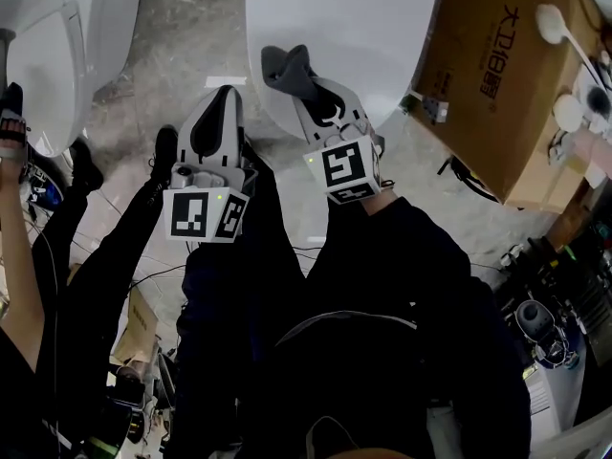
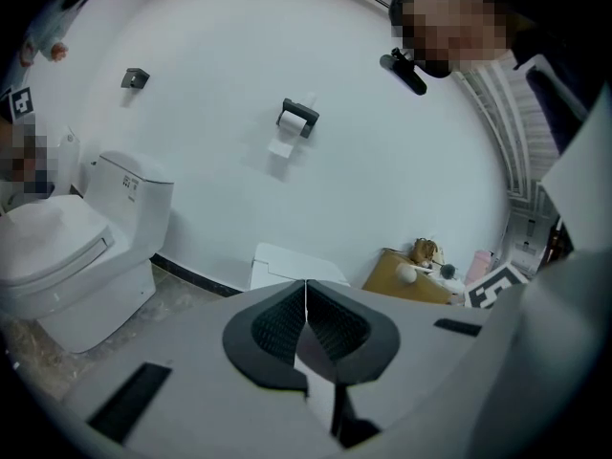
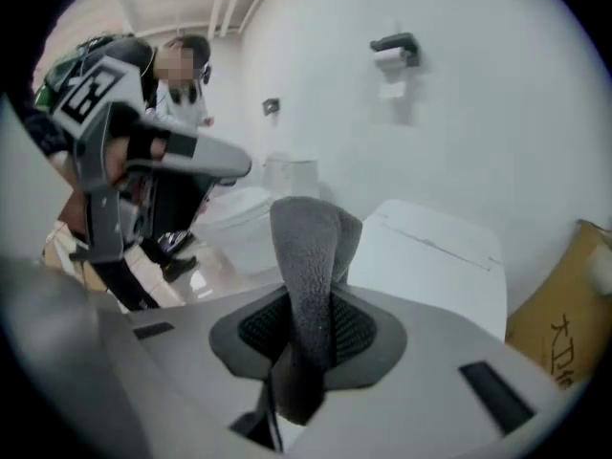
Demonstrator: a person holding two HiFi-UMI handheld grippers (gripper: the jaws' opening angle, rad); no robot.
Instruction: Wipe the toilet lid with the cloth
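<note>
1. The right gripper (image 1: 304, 92) presses its jaws on the grey cloth (image 1: 285, 65). A fold stands out beyond the tips, probably so that this soft part meets the surface first.
2. The cloth is over the near edge of the white toilet lid (image 1: 349, 27); I cannot tell if it touches.
3. The left gripper (image 1: 222, 98) has its jaws closed together on nothing. It is beside the toilet, over the floor, so I judge the wiping does not need it.

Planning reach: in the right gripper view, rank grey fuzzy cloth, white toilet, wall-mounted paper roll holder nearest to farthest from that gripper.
1. Grey fuzzy cloth, in the jaws.
2. White toilet, ahead right.
3. Wall-mounted paper roll holder, high.
</note>
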